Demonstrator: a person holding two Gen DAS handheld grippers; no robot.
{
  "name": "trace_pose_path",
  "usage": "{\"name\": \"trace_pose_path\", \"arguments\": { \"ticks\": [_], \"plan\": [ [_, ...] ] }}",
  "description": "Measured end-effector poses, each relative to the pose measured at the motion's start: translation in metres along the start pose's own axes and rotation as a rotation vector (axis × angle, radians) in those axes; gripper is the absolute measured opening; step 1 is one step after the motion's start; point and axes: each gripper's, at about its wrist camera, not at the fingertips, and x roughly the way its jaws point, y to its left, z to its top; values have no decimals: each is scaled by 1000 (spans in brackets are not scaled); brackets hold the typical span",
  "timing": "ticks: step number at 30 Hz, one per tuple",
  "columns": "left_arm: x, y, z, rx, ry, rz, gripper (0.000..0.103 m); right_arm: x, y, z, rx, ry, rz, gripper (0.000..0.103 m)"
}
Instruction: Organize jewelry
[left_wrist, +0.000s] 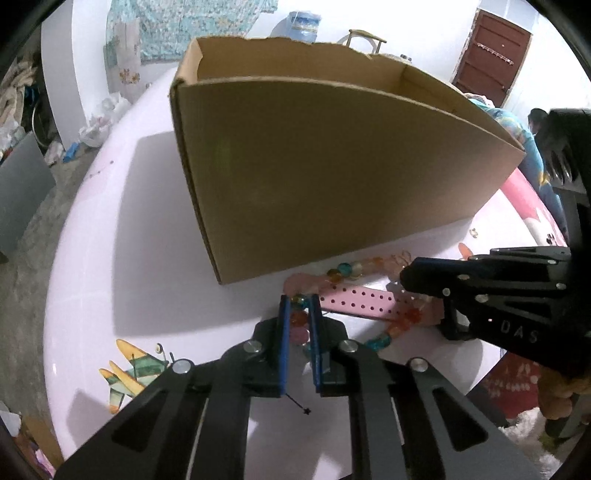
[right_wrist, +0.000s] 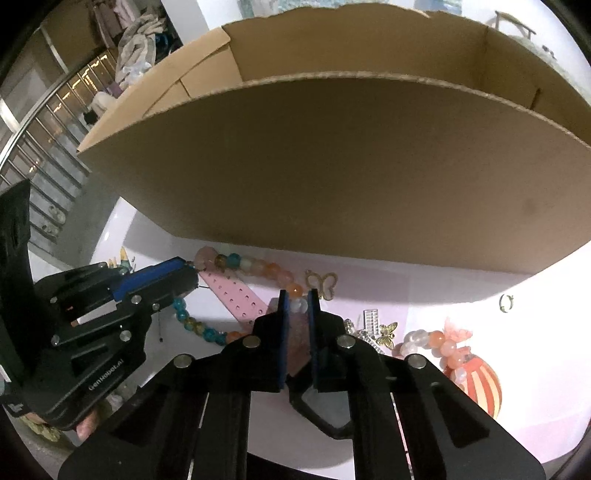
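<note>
A bead necklace (left_wrist: 351, 268) of blue, orange and pale pink beads lies in a loop on the pink table just in front of an open cardboard box (left_wrist: 332, 173). My left gripper (left_wrist: 300, 297) is shut on one side of the necklace. My right gripper (right_wrist: 298, 294) is shut on the other side, on its pale beads (right_wrist: 299, 304). A pink perforated watch strap (right_wrist: 238, 299) lies inside the loop. The left gripper also shows in the right wrist view (right_wrist: 184, 267), and the right gripper in the left wrist view (left_wrist: 404, 275).
The box (right_wrist: 332, 177) stands close ahead. A gold butterfly charm (right_wrist: 325, 282), a silver clip (right_wrist: 371, 319), a small gold butterfly (right_wrist: 388, 332), a pink-orange bead bracelet (right_wrist: 439, 345) and a small ring (right_wrist: 506, 302) lie to the right. A thin star pin (left_wrist: 301, 406) lies under the left gripper.
</note>
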Motion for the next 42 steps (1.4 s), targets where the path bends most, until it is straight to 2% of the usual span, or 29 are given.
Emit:
{"name": "trace_pose_path", "arguments": {
  "ticks": [4,10,15,21,24,26,28,33,37,39,40,42],
  "plan": [
    [-15,-1,-1,-11,-41,-13,9,-18,-1,-7,15,-35,17,7],
    [-48,-5,1,-3,-119,-28,9,-66,-3,-24,1,-113,26,7],
    [-95,-10,11,8,-229,-76,9,-116,7,-36,-42,-220,33,7],
    [-150,-14,44,59,-370,-98,9,-148,30,17,-138,-388,35,7],
    [-159,-14,72,83,-406,-104,9,-140,33,56,-176,-428,38,7],
    [-154,-12,93,94,-413,-86,9,-131,28,86,-184,-412,51,7],
    [-134,-5,118,90,-371,-62,9,-109,17,119,-168,-342,88,7],
    [-59,20,172,50,-189,4,9,-32,-3,193,-95,-108,128,7],
    [-8,34,192,28,-68,57,9,17,-6,223,-66,10,120,7],
    [10,38,199,27,-19,95,10,33,-5,229,-74,33,95,8],
    [15,39,201,28,-9,117,10,42,-5,232,-74,50,85,8],
    [18,39,203,30,-13,143,10,50,-9,235,-40,74,119,11]
  ]
}}
